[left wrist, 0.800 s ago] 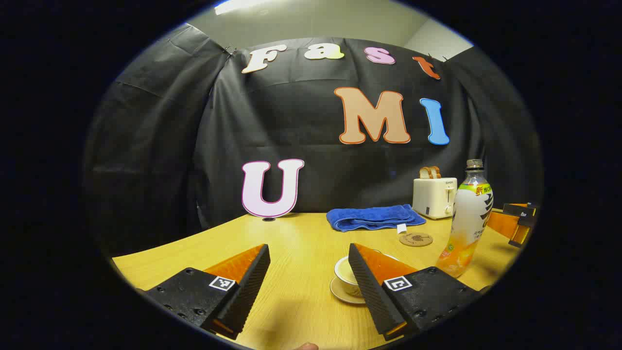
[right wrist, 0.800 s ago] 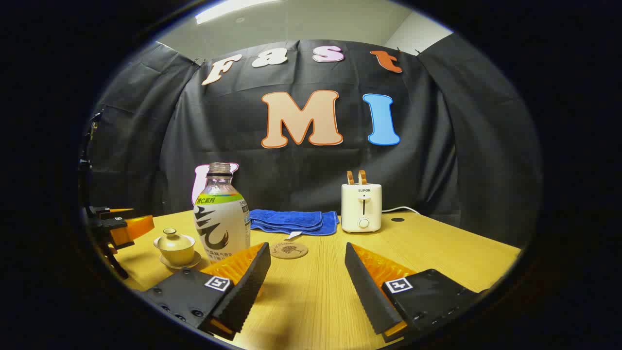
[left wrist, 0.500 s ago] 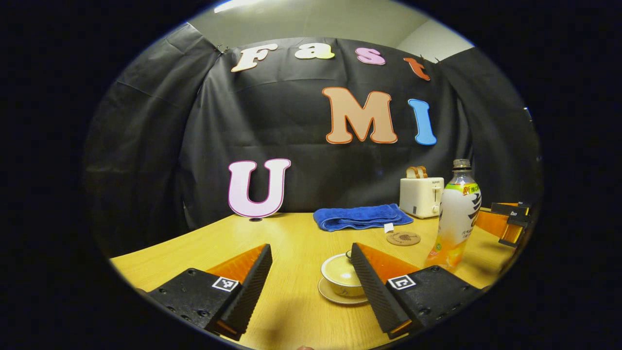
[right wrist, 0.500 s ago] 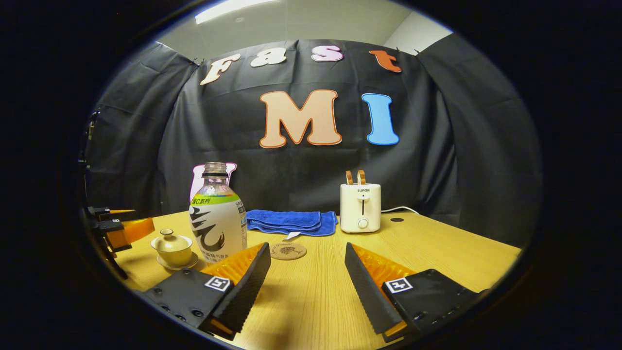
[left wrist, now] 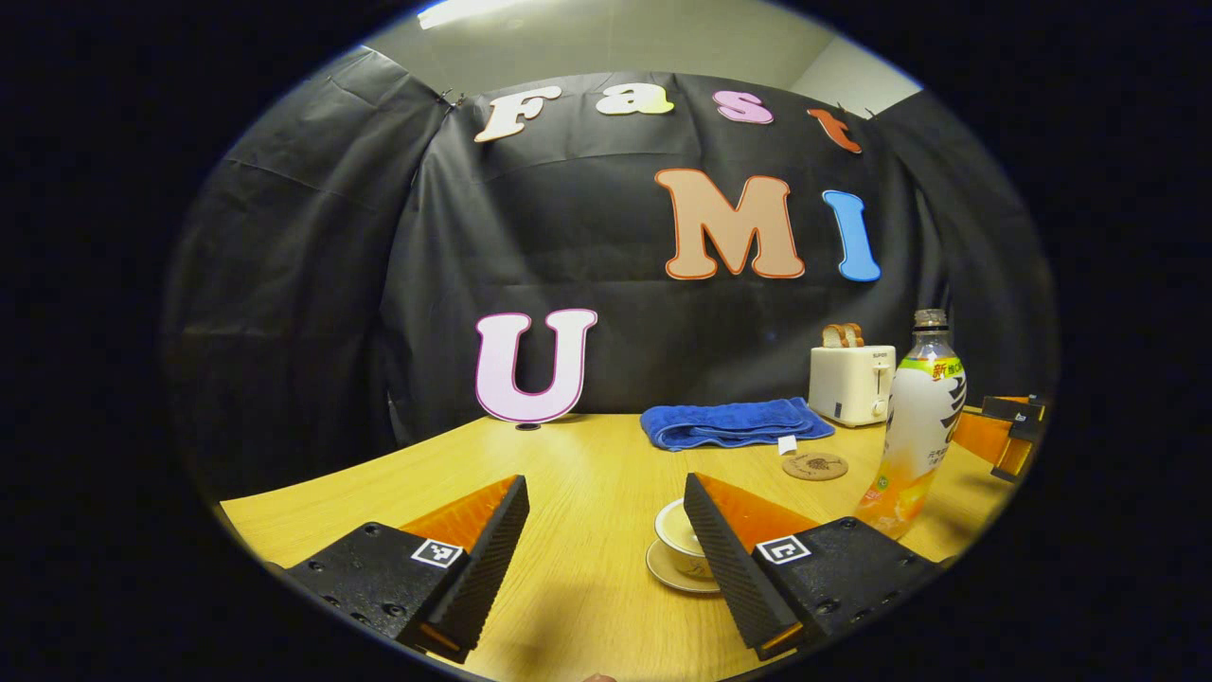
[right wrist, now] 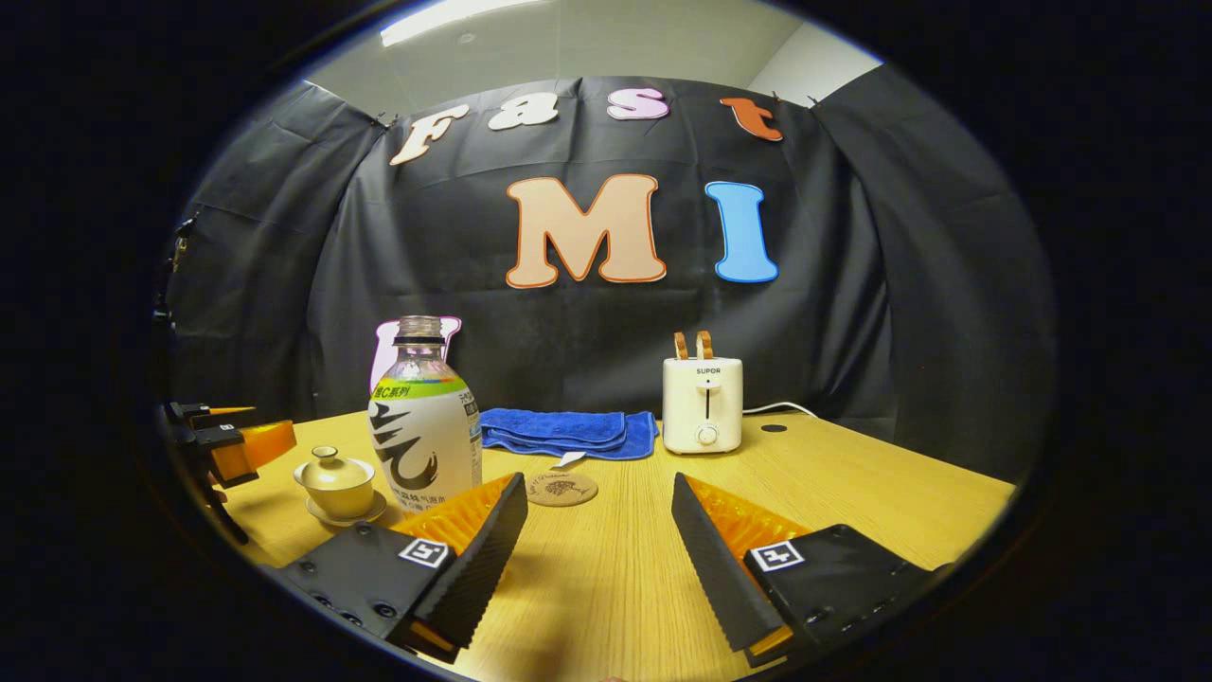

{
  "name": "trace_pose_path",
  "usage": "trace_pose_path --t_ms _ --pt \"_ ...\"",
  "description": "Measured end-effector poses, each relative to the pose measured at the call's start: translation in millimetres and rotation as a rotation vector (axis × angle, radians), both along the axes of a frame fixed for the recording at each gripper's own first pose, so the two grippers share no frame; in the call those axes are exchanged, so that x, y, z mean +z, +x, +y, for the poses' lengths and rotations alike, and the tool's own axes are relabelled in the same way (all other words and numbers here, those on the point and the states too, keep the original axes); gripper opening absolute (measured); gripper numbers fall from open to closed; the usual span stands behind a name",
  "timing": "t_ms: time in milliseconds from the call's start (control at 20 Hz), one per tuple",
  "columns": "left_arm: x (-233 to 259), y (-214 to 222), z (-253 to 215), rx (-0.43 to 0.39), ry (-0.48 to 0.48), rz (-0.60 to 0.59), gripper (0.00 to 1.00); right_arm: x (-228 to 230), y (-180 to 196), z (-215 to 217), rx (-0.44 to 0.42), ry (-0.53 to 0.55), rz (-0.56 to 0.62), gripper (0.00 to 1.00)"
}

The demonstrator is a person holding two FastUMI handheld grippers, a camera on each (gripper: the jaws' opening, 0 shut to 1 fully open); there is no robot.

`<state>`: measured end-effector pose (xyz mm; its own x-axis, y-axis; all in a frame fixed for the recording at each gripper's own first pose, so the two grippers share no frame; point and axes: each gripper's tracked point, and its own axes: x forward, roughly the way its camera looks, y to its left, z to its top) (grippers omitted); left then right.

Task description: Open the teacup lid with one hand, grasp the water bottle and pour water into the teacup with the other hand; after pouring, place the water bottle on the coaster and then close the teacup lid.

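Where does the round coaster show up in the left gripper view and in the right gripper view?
Left gripper view: the coaster lies right of centre on the table, between the blue towel and the water bottle.
Right gripper view: the coaster lies near centre, just right of the bottle, in front of the towel.
Shared landmark: the white toaster at the back of the table.
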<state>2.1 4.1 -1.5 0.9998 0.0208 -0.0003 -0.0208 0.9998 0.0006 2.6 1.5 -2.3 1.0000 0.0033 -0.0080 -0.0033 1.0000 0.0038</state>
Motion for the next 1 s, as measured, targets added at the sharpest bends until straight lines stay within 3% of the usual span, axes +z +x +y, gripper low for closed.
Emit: trace_pose_path --t_ms 100,350,400,650,850,1000 --pt "-0.5 -1.2 1.0 0.006 0.000 0.001 0.96 1.2 -0.3 0.0 -0.001 -0.002 -0.003 1.00" --pt "-1.1 0.6 0.5 0.009 0.000 0.000 0.95 1.1 -0.1 -0.2 -0.001 -0.002 -0.004 0.94" --pt "0.0 0.8 0.8 0.010 -0.001 -0.002 0.96 0.4 -0.1 -0.3 -0.002 -0.001 -0.002 1.00" --pt "-1.0 0.6 5.4 0.035 -0.001 0.004 0.96 1.2 -0.1 -0.7 -0.004 -0.001 -0.002 0.95" --pt "-2.3 0.3 9.3 0.061 0.001 0.010 0.96 1.4 -0.3 -0.5 -0.004 -0.001 -0.003 1.00" --pt "-3.0 0.1 7.3 0.058 0.002 0.014 0.96 1.2 -0.3 -0.7 -0.004 -0.002 -0.003 0.98"
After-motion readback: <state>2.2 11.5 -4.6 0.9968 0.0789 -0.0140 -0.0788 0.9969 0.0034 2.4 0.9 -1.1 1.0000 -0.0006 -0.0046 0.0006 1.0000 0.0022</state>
